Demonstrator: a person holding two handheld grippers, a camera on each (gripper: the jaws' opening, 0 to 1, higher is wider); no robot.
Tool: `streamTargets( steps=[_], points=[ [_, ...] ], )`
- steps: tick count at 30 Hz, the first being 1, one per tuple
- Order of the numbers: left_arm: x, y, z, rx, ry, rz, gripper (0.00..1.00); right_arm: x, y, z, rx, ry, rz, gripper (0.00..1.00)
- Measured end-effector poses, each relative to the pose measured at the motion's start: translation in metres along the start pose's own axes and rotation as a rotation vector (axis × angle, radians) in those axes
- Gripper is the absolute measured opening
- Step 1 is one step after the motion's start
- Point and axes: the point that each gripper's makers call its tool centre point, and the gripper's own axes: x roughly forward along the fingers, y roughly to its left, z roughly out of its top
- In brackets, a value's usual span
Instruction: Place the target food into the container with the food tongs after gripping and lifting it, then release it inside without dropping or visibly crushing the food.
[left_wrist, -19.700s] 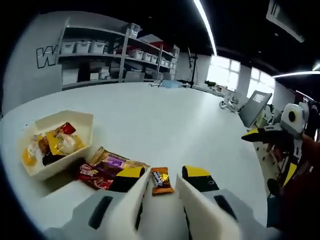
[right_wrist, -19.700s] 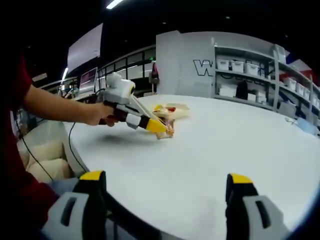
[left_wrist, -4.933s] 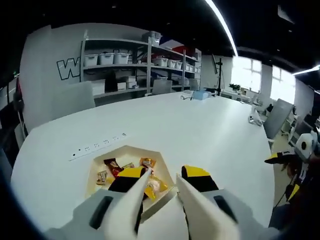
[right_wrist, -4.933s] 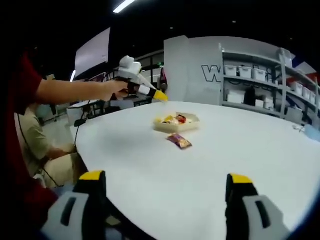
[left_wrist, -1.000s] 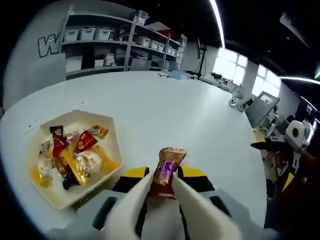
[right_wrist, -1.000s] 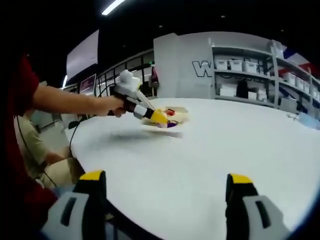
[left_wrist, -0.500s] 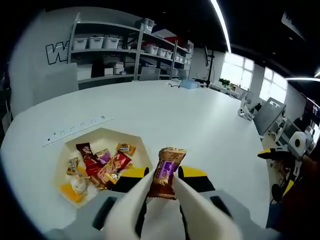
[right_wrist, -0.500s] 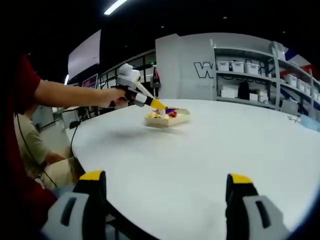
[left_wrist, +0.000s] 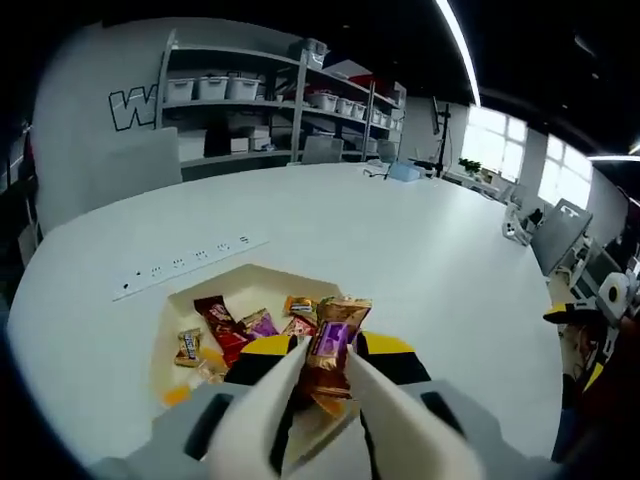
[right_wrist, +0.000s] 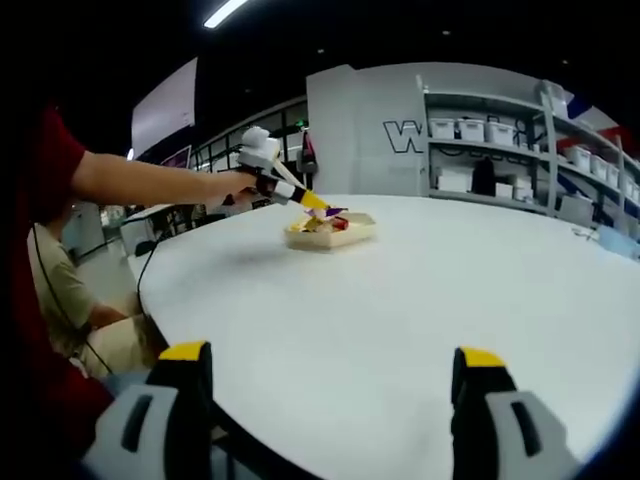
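Left gripper view: the left gripper (left_wrist: 322, 362), serving as the food tongs, is pinching a gold-and-purple candy packet (left_wrist: 332, 345) between its two yellow-tipped jaws, which are standing nearly closed on the wrapper. The packet is sticking up past the jaw tips and is hanging over the near edge of the cream container (left_wrist: 228, 288), clear of the sweets lying inside. Within the container, a red wrapper (left_wrist: 217, 320) and a small blue-and-gold sweet (left_wrist: 187, 345) are lying on the far side from the packet. The container is resting on the white table (left_wrist: 400, 240).

Right gripper view: the right gripper (right_wrist: 325, 400) is hovering near the table edge, well apart from the container (right_wrist: 330, 233), with its jaws spread wide and holding nothing. A person's hand (right_wrist: 225, 188) is holding the left gripper (right_wrist: 322, 209) over the container.
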Motion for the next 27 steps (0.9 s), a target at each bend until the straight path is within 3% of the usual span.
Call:
streamTargets(
  steps=[11, 15, 21, 27],
  points=[
    [0.010, 0.029, 0.000, -0.019, -0.003, 0.073, 0.22, -0.001, -0.007, -0.003, 0.010, 0.012, -0.019, 0.99],
    [0.010, 0.030, 0.005, -0.058, -0.030, 0.062, 0.26, 0.000, -0.007, -0.003, 0.011, 0.013, -0.019, 0.99],
    [0.004, 0.031, 0.018, 0.049, -0.065, 0.096, 0.28, 0.002, -0.005, -0.004, 0.005, 0.019, -0.014, 0.99],
    [-0.007, 0.040, 0.023, 0.000, -0.085, 0.115, 0.28, 0.001, -0.003, -0.001, -0.001, 0.016, -0.012, 0.99]
  ],
)
